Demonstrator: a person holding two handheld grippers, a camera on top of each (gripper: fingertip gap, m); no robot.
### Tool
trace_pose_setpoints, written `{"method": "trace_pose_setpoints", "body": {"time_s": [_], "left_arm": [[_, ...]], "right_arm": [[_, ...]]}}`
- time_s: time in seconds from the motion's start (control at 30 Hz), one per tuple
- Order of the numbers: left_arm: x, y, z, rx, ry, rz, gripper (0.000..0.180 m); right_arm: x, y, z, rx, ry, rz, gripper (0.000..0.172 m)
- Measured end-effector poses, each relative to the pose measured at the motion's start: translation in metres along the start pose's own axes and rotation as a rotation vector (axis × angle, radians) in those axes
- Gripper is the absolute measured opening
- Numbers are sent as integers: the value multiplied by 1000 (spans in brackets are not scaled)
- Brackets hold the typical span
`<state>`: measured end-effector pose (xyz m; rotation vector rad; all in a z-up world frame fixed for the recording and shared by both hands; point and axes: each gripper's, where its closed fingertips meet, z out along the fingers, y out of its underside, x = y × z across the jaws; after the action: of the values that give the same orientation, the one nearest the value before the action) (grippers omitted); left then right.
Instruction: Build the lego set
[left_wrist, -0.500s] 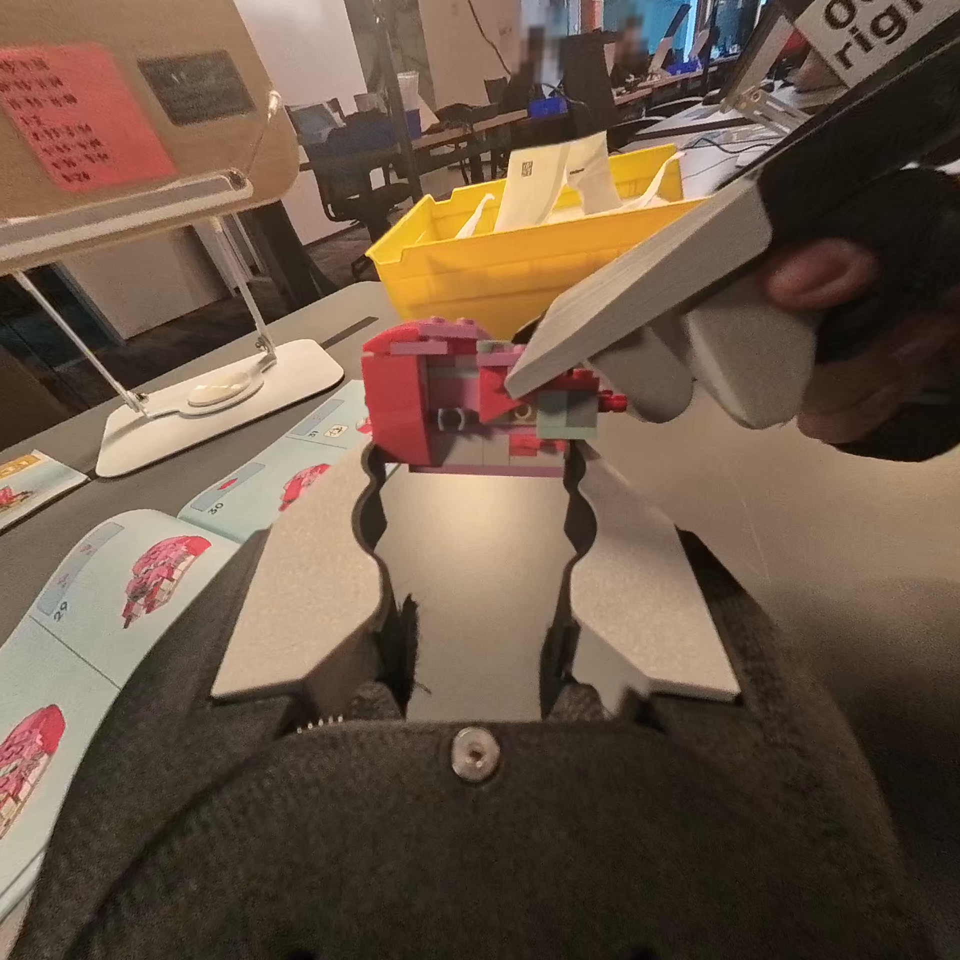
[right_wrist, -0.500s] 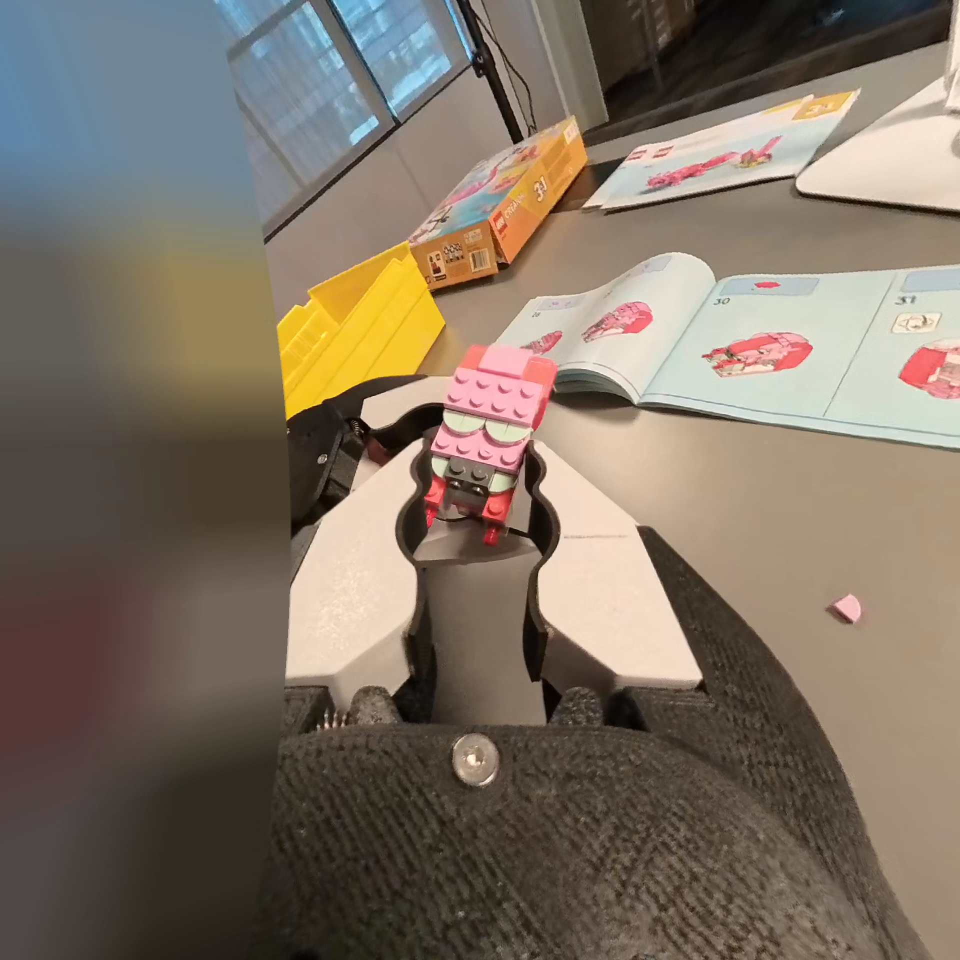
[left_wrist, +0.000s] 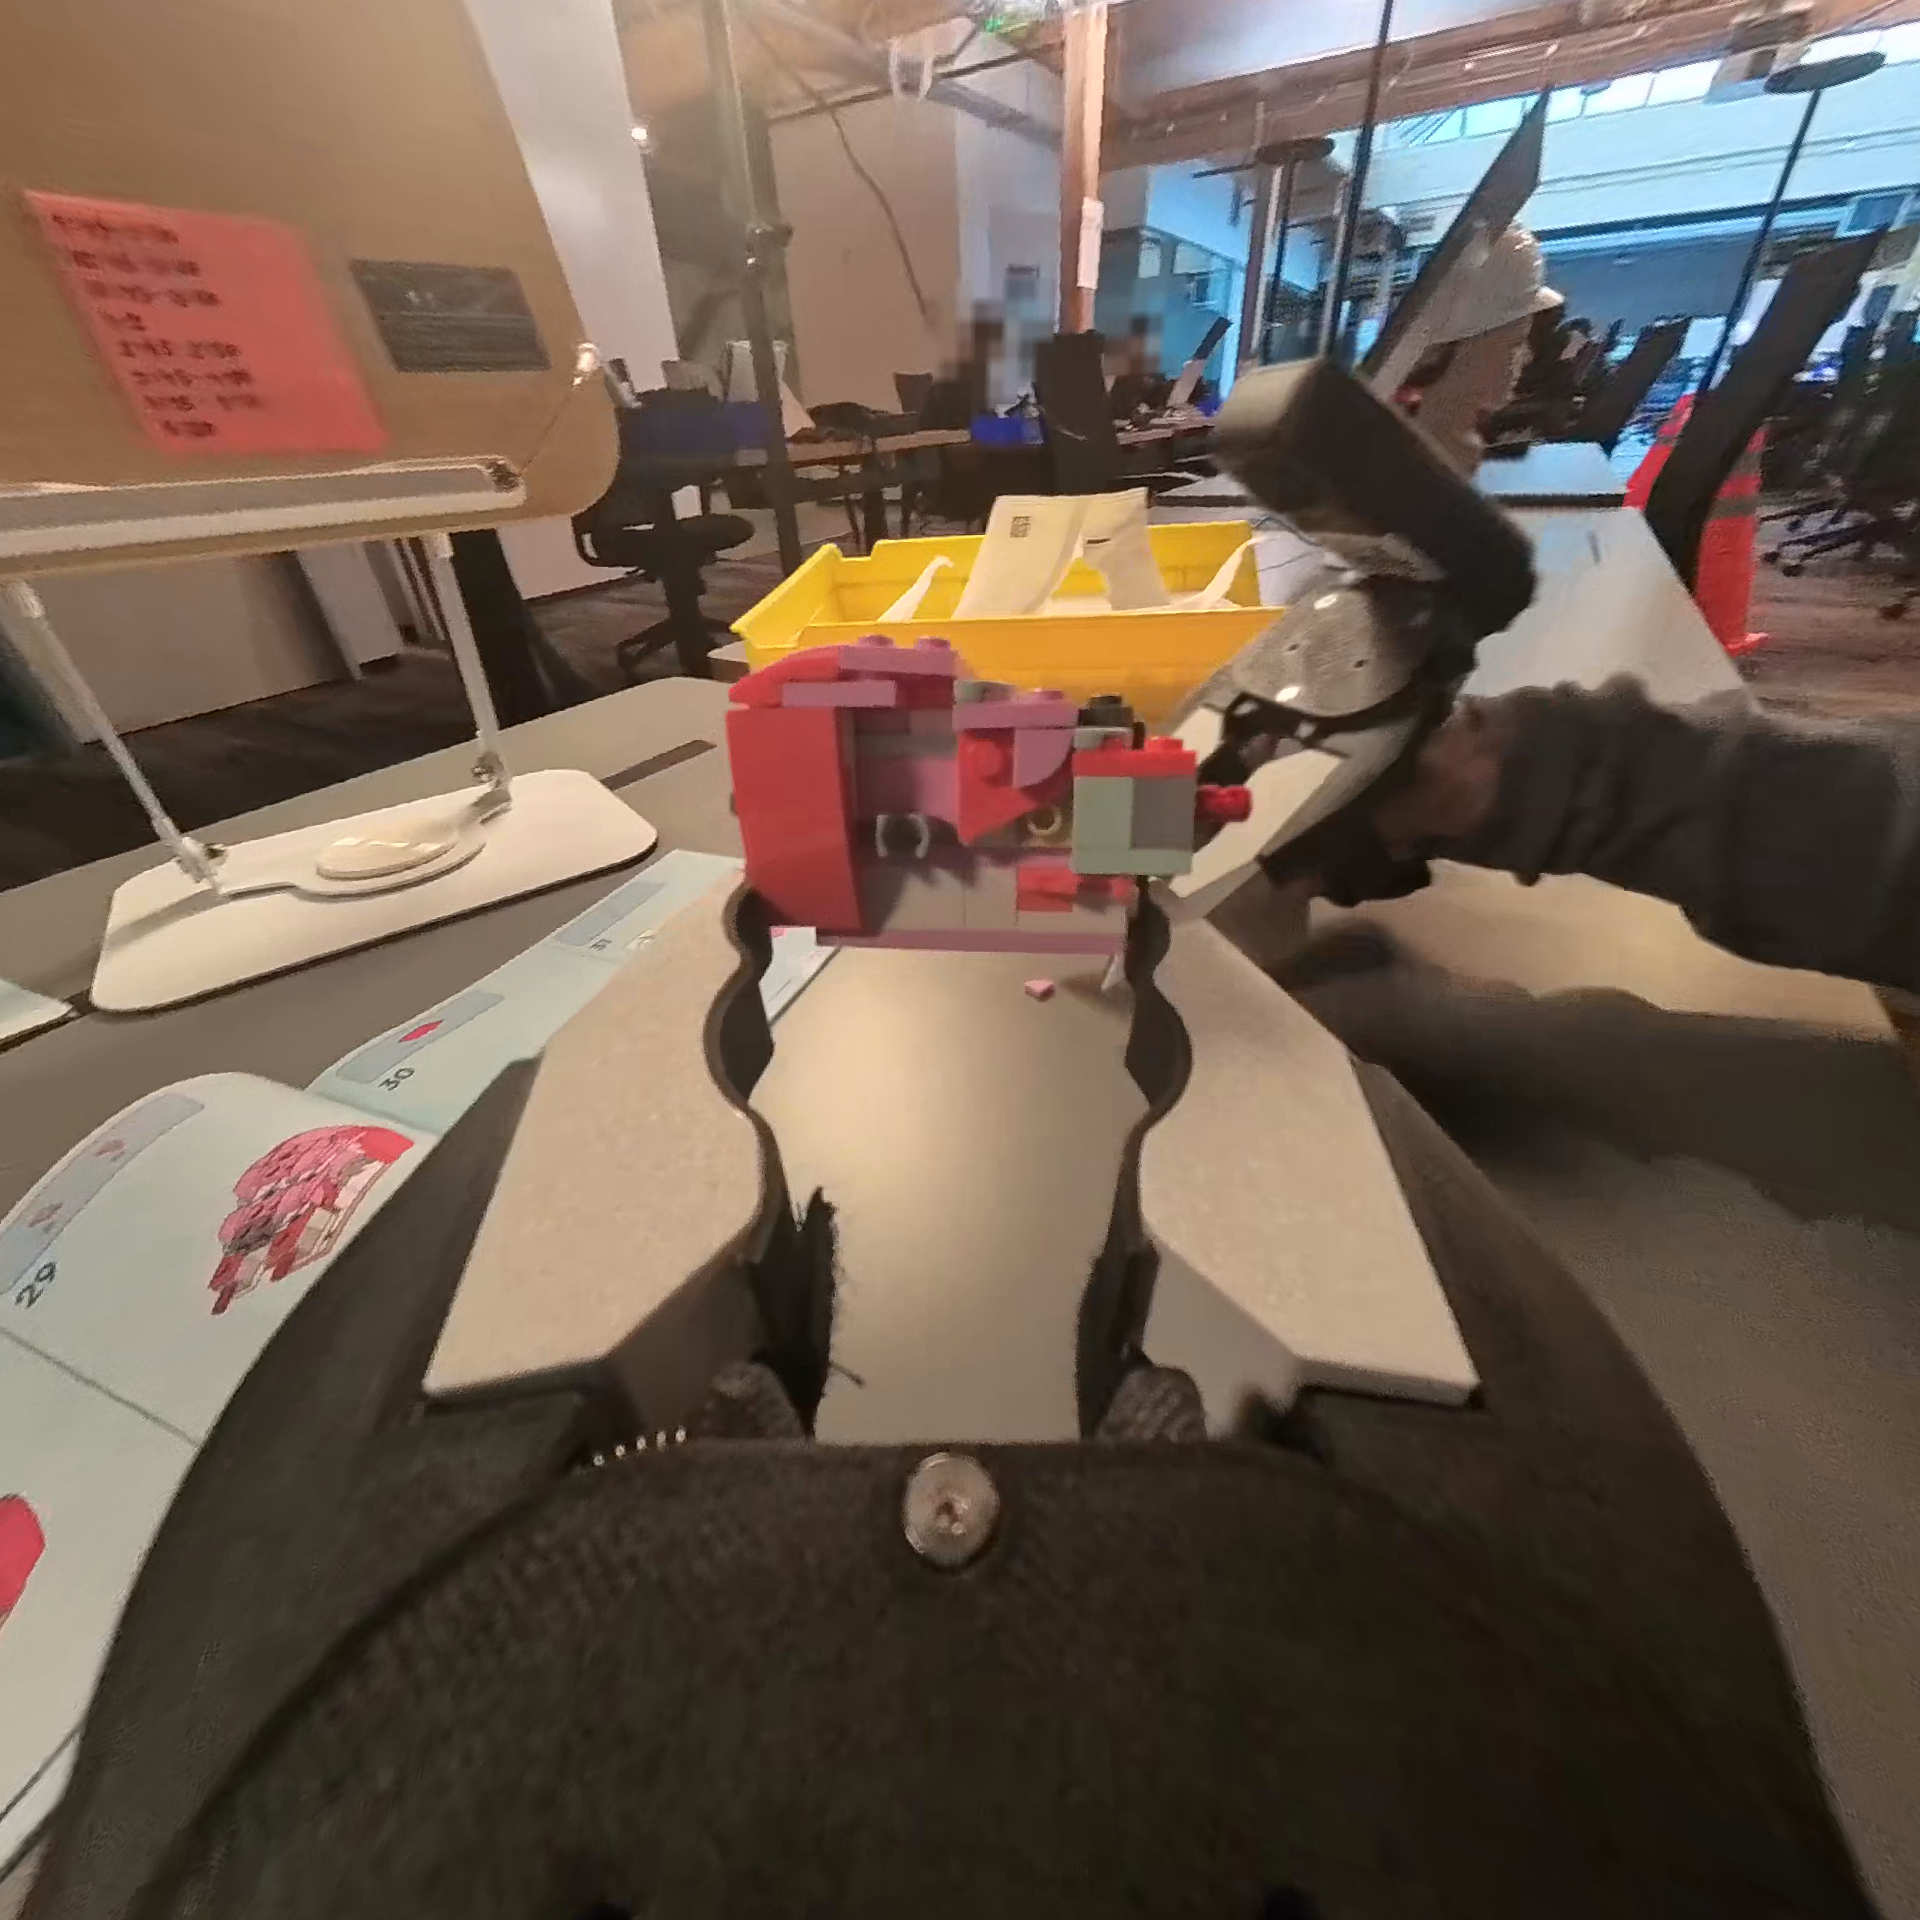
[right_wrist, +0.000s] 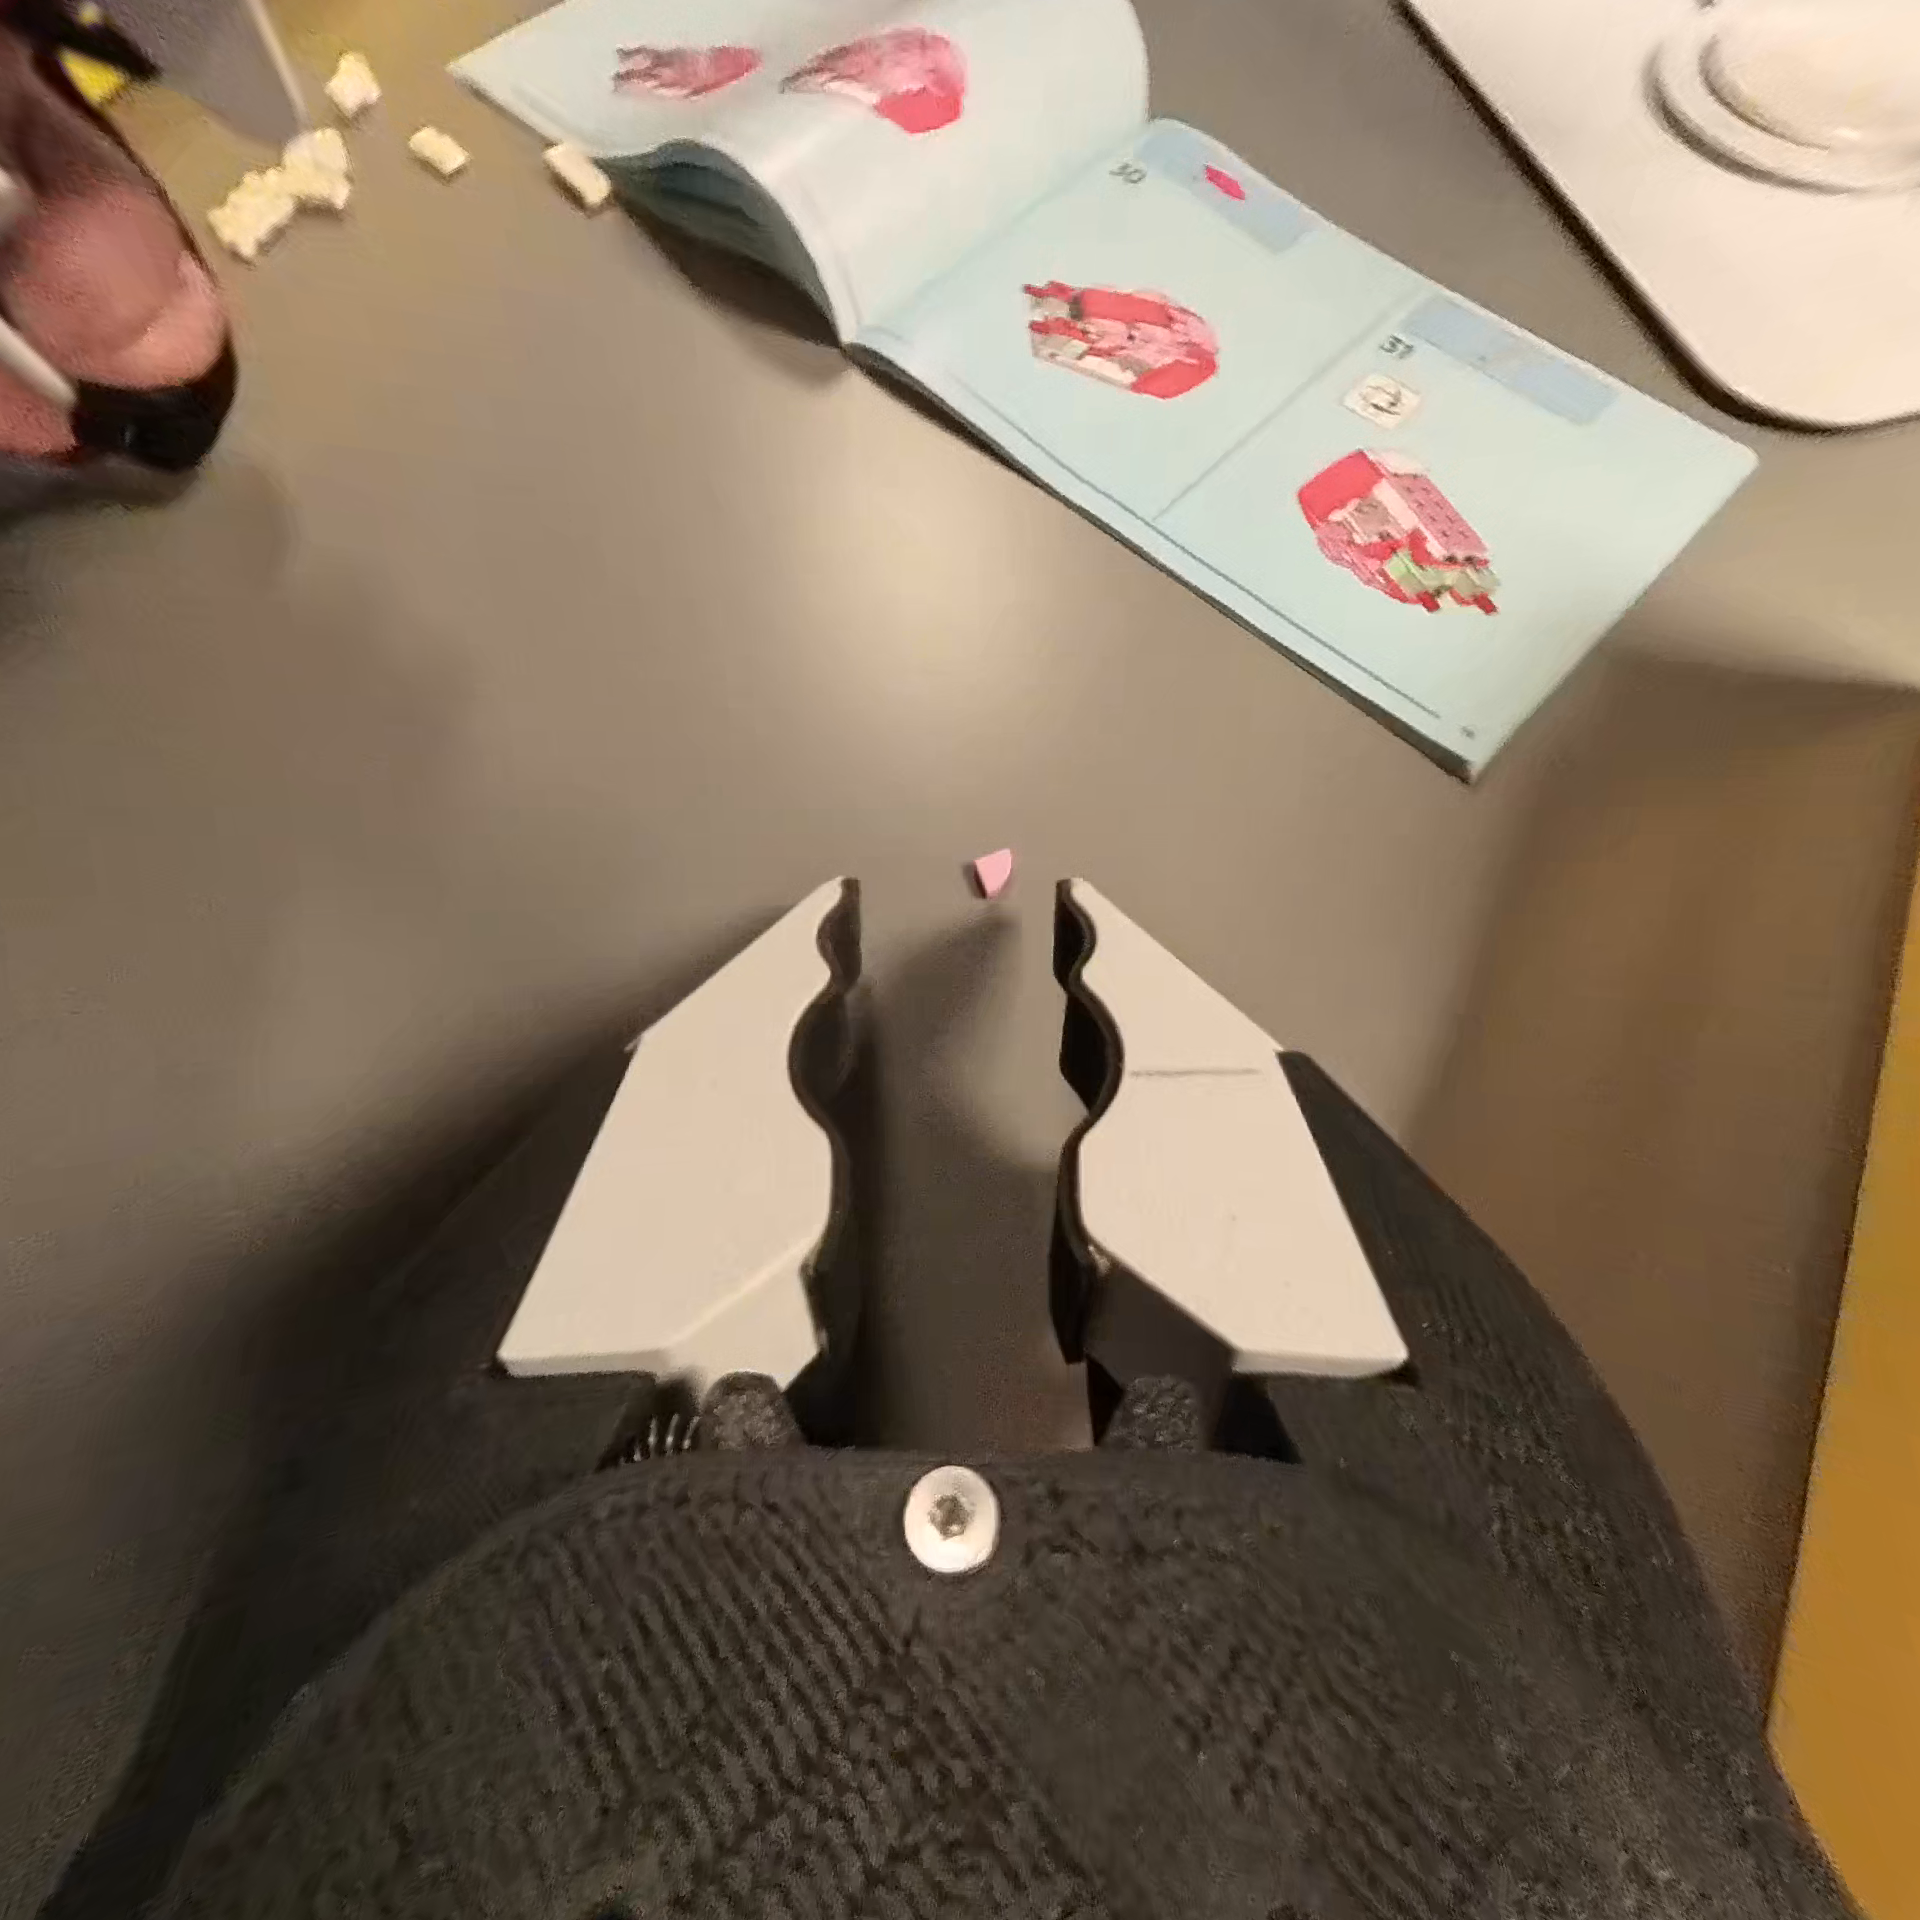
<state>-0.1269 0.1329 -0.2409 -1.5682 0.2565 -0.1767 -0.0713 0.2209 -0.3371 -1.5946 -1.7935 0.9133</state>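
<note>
Right tongs (right_wrist: 956, 894) point down at the table (right_wrist: 520, 675), spread and empty; a small pink piece (right_wrist: 992, 871) lies flat just past the tips, slightly toward the right finger (right_wrist: 1143, 1039) and touching neither. Left tongs (left_wrist: 940, 914) are held level above the table, pinching a red-and-pink brick model (left_wrist: 935, 810) across its width, so the right side is nearer the loose piece. Open instruction booklet (right_wrist: 1299, 343) lies farther off, right of centre.
</note>
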Motion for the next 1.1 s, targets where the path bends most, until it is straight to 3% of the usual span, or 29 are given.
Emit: {"method": "trace_pose_setpoints", "body": {"time_s": [0.3,0.43,0.57,0.67,0.83,0.93,1.1], "left_arm": [[22,1,3,4,97,86,69],[25,0,3,15,110,90,69],[31,-7,0,65,138,100,69],[36,-12,-1,105,166,86,69],[48,-19,-4,159,235,53,69],[49,-22,-5,177,252,37,69],[49,-27,-8,213,255,30,69]], "right_arm": [[5,2,14,-27,-93,-75,20],[9,2,16,-45,-65,-104,5],[7,2,15,-112,-47,-138,4],[-11,-38,1,7,-66,-181,4],[-78,-131,-55,326,-279,-269,4],[-107,-149,-76,357,-376,-344,4],[-121,-153,-77,293,-367,-420,4]]}}
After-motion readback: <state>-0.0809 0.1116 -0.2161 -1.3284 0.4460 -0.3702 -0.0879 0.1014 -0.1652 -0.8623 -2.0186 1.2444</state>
